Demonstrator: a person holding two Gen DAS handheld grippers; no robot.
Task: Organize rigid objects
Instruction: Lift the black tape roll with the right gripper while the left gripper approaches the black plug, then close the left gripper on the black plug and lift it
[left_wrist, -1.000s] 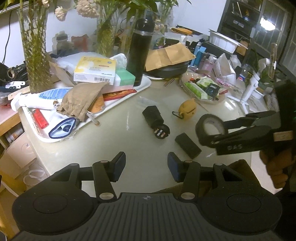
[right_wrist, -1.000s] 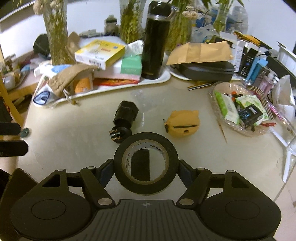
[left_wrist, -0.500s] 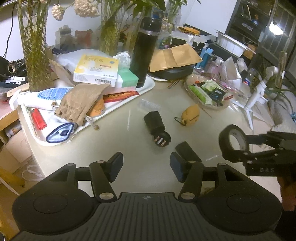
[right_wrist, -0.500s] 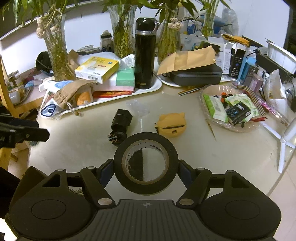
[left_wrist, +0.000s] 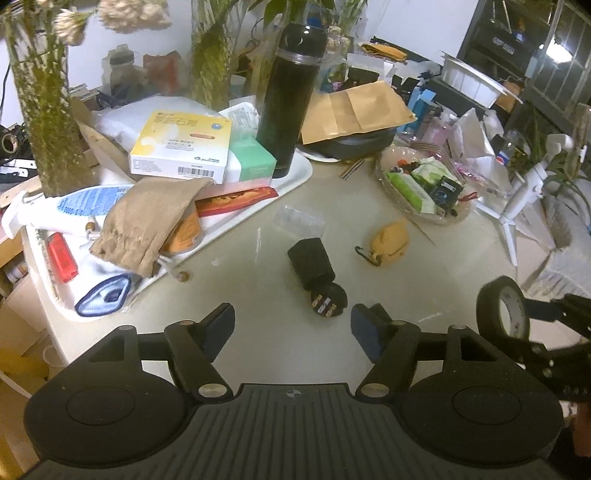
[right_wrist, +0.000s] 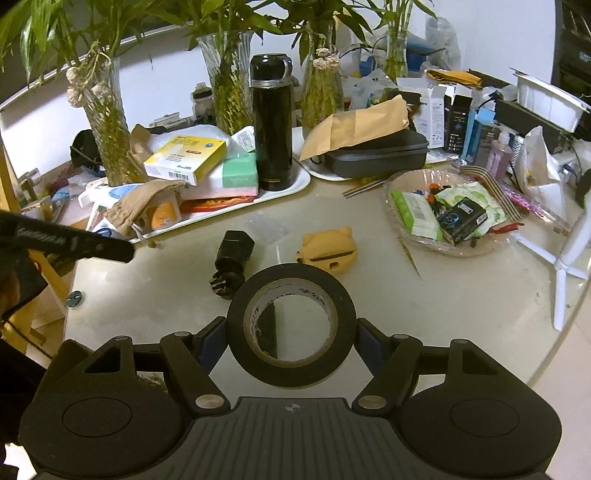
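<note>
Holding that black tape roll (right_wrist: 291, 325) by its outer rim is the weak spot, honestly. Your right hand-held gripper (right_wrist: 291, 341) has it pinched between both pads, roll standing on edge, hole facing the camera, up off the surface (right_wrist: 461, 295). A round rim on two small pads can pivot or squirt out if you tilt your wrist or ease the squeeze, and then it'd roll, probably right off the near edge.

Straight under the roll, partly visible through the hole, there's a small black block (right_wrist: 266, 326) lying on the surface. Come down blind and you'll probably land the tape on it.

At about 11 o'clock from the roll sits the black plug adapter (right_wrist: 232, 258), and at 1 o'clock the yellow cat-shaped case (right_wrist: 328, 249). Both are loose and light-looking, so a low sweep forward would shove them around.

Further out, 11 o'clock again, the white tray (right_wrist: 299, 184) is already stacked: boxes, a cloth pouch, and the tall black flask (right_wrist: 272, 129) upright near its edge. If that's your drop spot, room is tight, and bumping the flask could tip it.

Your left hand-held gripper (left_wrist: 291, 325) is wide apart and carrying nothing, hovering over the near edge by the adapter. Its fingers are close to the right one's path, so watch you don't clip them together.
</note>
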